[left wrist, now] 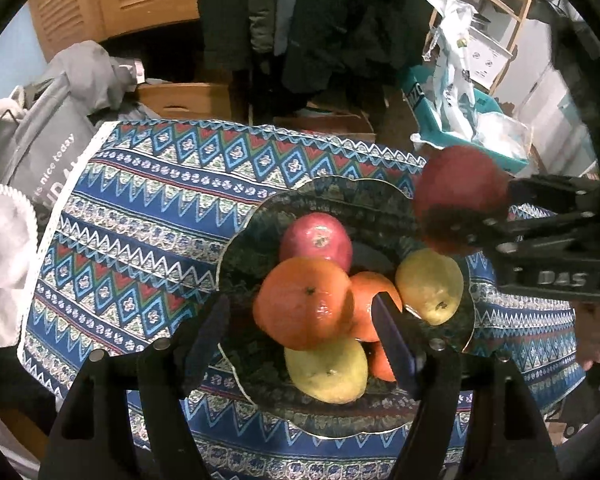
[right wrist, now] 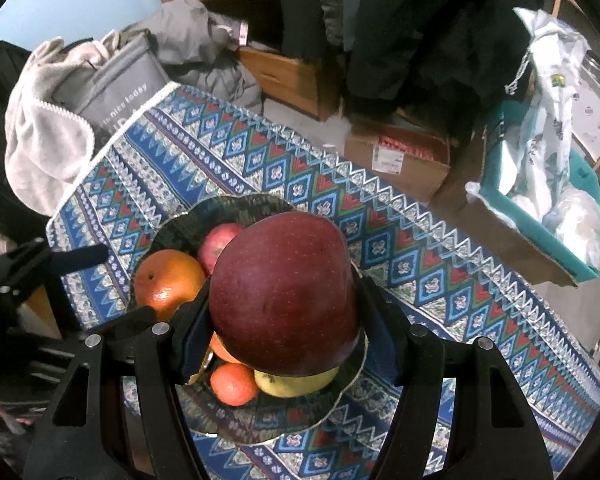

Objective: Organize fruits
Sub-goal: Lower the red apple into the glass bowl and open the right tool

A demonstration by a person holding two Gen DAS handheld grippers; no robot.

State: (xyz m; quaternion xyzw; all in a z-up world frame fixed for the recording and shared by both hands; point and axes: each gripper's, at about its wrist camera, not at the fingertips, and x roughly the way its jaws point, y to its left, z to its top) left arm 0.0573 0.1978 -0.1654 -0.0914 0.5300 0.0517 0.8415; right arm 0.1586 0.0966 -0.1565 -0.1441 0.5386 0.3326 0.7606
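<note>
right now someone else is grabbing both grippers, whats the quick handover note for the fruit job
Right gripper: shut on the dark red apple, held in the air above the plate.
Left gripper: open and holding nothing, its fingers either side of the big orange.
On the plate: a smaller red apple, the big orange, more orange fruit partly hidden behind it, and two yellow-green pears. No loose fruit shows on the patterned tablecloth.
Done: five or so fruits sit on the plate.
Left: set the dark red apple down among them, probably on the far right side, and release.
</note>
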